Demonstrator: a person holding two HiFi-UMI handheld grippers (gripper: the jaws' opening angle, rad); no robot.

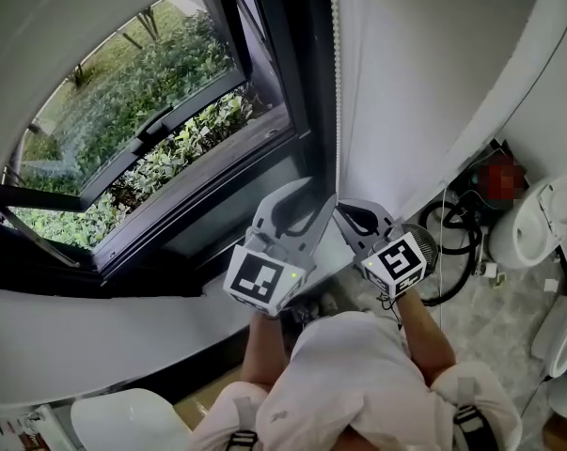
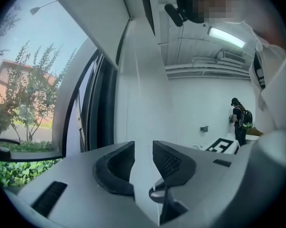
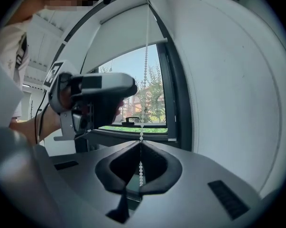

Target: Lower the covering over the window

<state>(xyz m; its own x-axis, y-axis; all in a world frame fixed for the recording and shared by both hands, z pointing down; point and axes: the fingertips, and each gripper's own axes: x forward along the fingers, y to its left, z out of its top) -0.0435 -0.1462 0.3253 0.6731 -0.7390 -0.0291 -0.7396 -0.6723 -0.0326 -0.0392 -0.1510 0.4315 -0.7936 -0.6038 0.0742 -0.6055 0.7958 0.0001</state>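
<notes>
Nearest the head camera are the person's white top (image 1: 349, 374) and two bare forearms, each reaching forward with a hand-held gripper toward the window (image 1: 151, 92).

The right hand-held gripper (image 3: 140, 144) is clamped on the bead chain (image 3: 145, 56). Its own view shows the two pads pressed together at the tips, with the beads running down between them and hanging on below. The left hand-held gripper (image 2: 143, 148) stands wide apart and holds nothing. Only pale wall and the window's frame show through its gap. From the right gripper view it sits higher than the right one and just beside the chain, not on it.

The roller blind (image 3: 128, 32) is still high up. Its lower edge crosses only the top of the opening, so most of the glass and the greenery outside remain uncovered. The chain hangs straight down along the frame's right side (image 1: 334, 64).

This looks like a hand-over-hand pull partway through, with the lower hand anchoring the chain and the upper hand free to take a fresh hold. The next move calls for bringing the open jaws sideways around the beads above the right hand-held gripper. They should close firmly enough that the beads cannot slip, then draw straight down along the frame. Whether this strand lowers or raises the blind cannot be told from here.
</notes>
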